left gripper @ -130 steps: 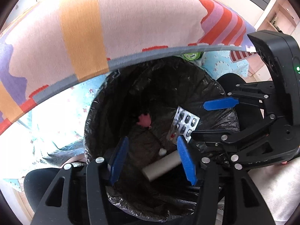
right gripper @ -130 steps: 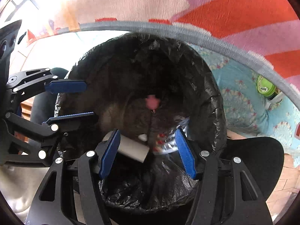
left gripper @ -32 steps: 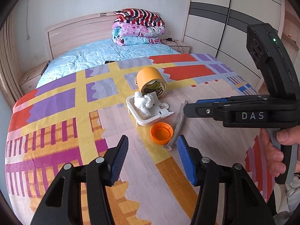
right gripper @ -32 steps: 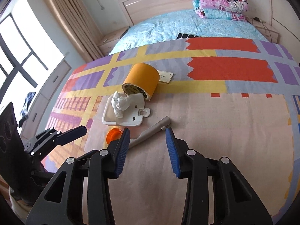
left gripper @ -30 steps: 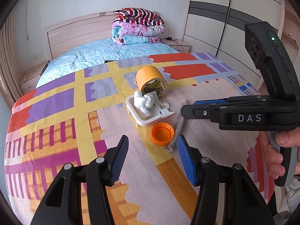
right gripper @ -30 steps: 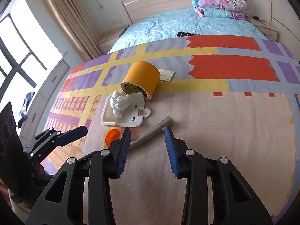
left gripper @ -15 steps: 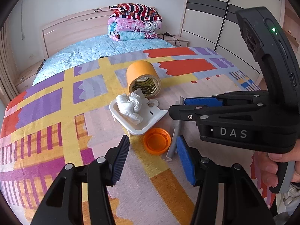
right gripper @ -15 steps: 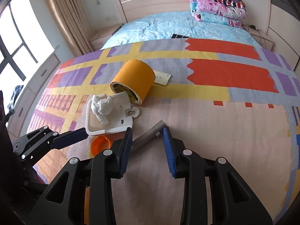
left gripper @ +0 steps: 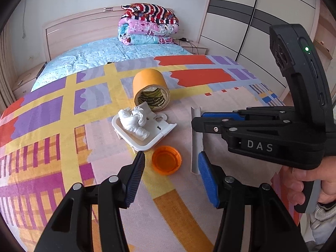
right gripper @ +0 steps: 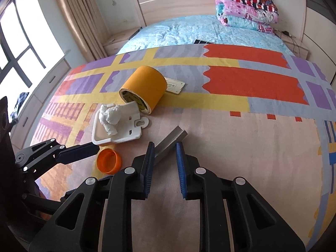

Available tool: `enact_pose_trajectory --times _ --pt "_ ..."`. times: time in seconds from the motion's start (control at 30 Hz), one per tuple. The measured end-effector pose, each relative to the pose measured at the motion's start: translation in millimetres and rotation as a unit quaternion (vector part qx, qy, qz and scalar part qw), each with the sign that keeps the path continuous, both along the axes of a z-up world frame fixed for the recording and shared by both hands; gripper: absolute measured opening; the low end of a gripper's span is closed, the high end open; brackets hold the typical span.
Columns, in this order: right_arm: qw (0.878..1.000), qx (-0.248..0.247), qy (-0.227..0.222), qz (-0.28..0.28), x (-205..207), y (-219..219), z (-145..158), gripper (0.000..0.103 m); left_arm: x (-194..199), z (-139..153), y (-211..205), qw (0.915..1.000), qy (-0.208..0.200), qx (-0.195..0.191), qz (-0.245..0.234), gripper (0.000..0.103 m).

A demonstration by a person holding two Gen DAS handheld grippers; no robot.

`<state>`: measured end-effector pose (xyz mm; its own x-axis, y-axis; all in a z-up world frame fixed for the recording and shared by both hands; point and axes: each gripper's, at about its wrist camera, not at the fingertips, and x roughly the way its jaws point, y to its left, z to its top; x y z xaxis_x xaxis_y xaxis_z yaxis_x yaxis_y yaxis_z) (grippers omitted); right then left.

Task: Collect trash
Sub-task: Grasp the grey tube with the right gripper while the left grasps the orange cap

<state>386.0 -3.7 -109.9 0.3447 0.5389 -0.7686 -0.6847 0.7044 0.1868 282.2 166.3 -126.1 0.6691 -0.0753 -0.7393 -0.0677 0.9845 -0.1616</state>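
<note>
hovering low over the patterned blanket (left gripper: 63, 138), your left gripper (left gripper: 171, 171) has its blue fingers (left gripper: 206, 178) spread wide with nothing between them; the orange cap (left gripper: 167, 160) lies open side up on the blanket just ahead, framed in the gap but untouched. your right gripper (right gripper: 164, 163) reaches in from the right in the left wrist view, held in your hand (left gripper: 308, 184). its fingers (right gripper: 181, 163) stand partly apart, and the near end of the grey strip (right gripper: 170, 140) lies between their tips; whether the pads touch it you cannot tell from either view. the strip lies flat on the blanket, running away from the right gripper, just beside the cap.

just behind the cap sits the white plastic tray (left gripper: 156, 133), tilted, with a crumpled white tissue (left gripper: 134, 121) resting in it. the orange tape roll (left gripper: 150, 88) lies on its side right behind the tray, its open end towards the tray and touching or nearly touching the tray's far edge. in the right wrist view a small white card (right gripper: 174, 86) lies flat just beyond the roll.

the blanket covers the foot of the bed (right gripper: 189, 31). folded quilts (left gripper: 149, 28) are stacked against the headboard, well apart from the trash.
</note>
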Motion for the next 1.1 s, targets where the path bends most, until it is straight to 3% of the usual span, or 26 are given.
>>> enact_pose_trajectory --times 0.17,0.4,0.53,0.63,0.7,0.77,0.83,1.1 --pt "1.0 0.007 0.005 -0.001 2.5 -2.2 -1.5 0.016 -2.7 2.1 -1.5 0.9999 -0.008 -0.014 -0.004 0.051" --pt "1.0 0.005 0.001 0.0 2.1 -1.0 -2.6 0.016 1.0 -5.7 -2.8 0.9999 0.004 0.001 0.01 0.051" --pt "1.0 0.001 -0.007 0.013 -1.3 4.1 -4.4 0.024 5.8 -6.4 -2.7 0.9997 0.004 0.009 0.021 0.043" --pt "0.999 -0.014 -0.029 0.012 -6.1 9.8 -4.5 0.024 7.6 -6.5 0.7 0.9994 0.006 0.013 0.032 0.032" --pt "0.999 -0.021 -0.04 0.012 -8.3 11.9 -4.7 0.024 7.5 -6.7 1.8 0.9993 0.007 0.014 0.033 0.03" --pt "0.999 -0.025 -0.048 0.007 -9.1 11.2 -5.2 0.021 6.5 -6.7 1.3 0.9993 0.006 0.018 0.032 0.03" --pt "0.999 -0.022 -0.045 0.005 -8.3 8.1 -6.0 0.011 4.8 -6.2 0.6 0.9992 0.008 0.02 0.033 0.029" --pt "1.0 -0.007 -0.025 0.003 -13.4 -9.6 -5.2 0.009 -12.4 -1.0 -12.4 0.9993 0.006 0.025 0.029 0.029"
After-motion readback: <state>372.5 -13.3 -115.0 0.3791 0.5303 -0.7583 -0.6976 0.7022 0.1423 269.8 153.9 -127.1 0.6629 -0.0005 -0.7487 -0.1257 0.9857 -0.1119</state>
